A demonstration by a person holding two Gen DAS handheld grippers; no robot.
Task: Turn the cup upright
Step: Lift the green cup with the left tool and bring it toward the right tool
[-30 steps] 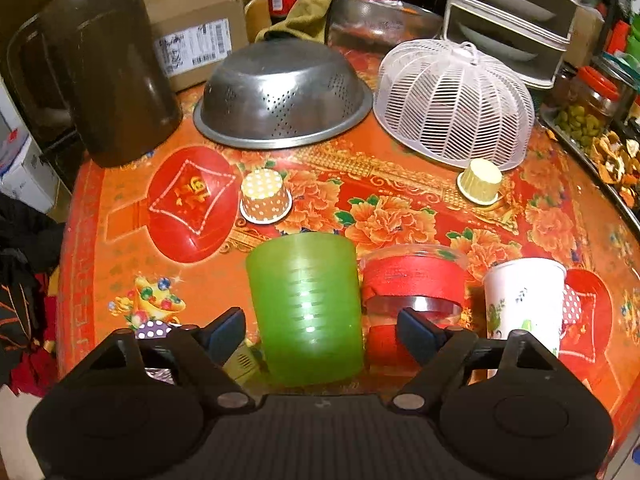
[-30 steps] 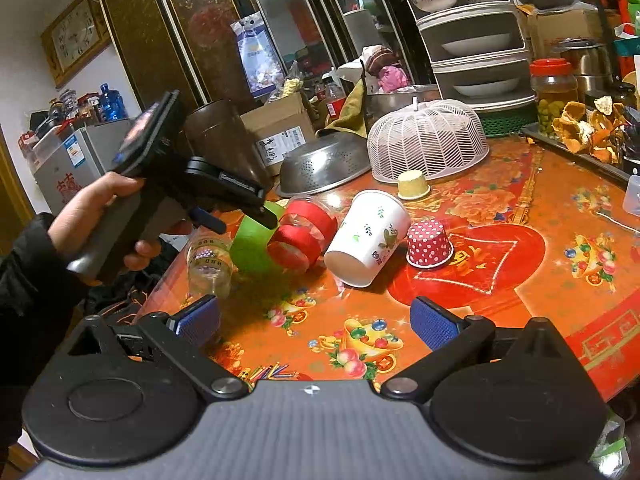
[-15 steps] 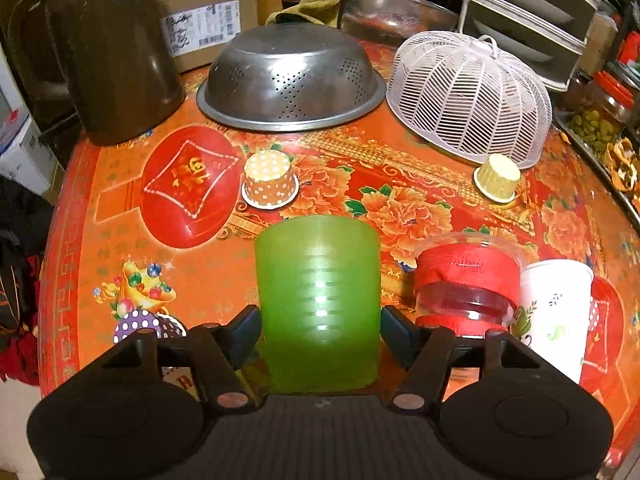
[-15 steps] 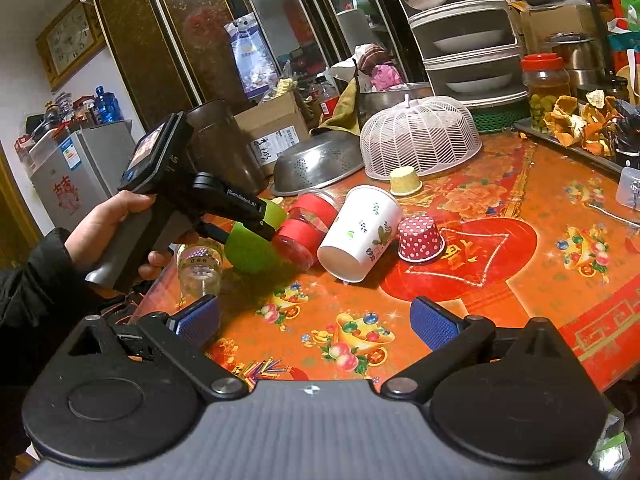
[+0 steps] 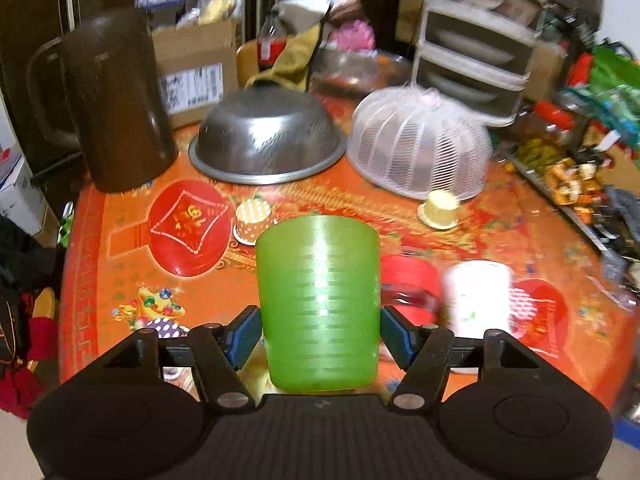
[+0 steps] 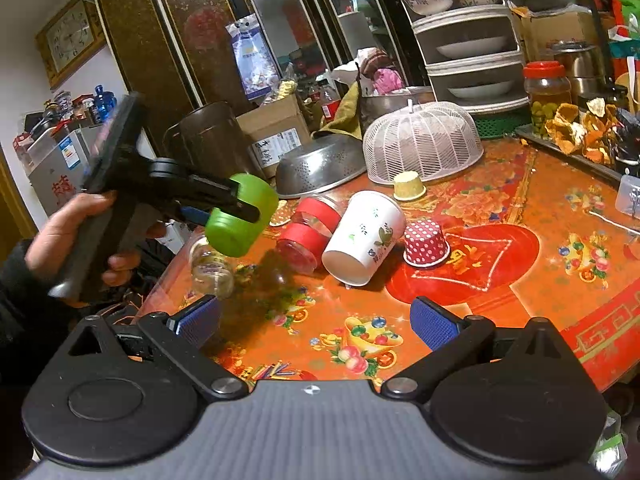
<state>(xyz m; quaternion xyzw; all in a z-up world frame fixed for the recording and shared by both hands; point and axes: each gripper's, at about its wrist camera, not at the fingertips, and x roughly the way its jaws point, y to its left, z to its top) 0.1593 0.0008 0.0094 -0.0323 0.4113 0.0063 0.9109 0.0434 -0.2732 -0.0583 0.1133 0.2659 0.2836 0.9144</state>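
1. Green cup (image 5: 318, 304) sits clamped between the blue pads (image 5: 242, 336) of the left gripper (image 5: 320, 336), whose jaws press on its two sides; a second ago those jaws stood wide apart with the cup between them, untouched.
2. In the right wrist view the cup (image 6: 242, 216) now hangs in the air above the surface (image 6: 480, 280), casting a dark shadow below it, whereas half a second ago it lay low by the red jar (image 6: 308, 232).
3. Its long axis runs roughly level, along the gripper's fingers: the narrower closed base points back toward the left hand (image 6: 80, 240), the wider mouth points away toward the far clutter.
4. Right gripper (image 6: 316, 322) hovers near the surface's front edge with its jaws spread and nothing between them, as before.
5. Beside the lifted cup, the red jar and a white paper cup (image 6: 366, 236) lie tipped on their sides, mouths toward the near edge; a red polka-dot cup (image 6: 425, 242) stands mouth down just right of them.
6. Farther back rest an overturned metal colander (image 5: 266, 142), a white mesh food cover (image 5: 418, 144) and a dark brown pitcher (image 5: 116, 100).
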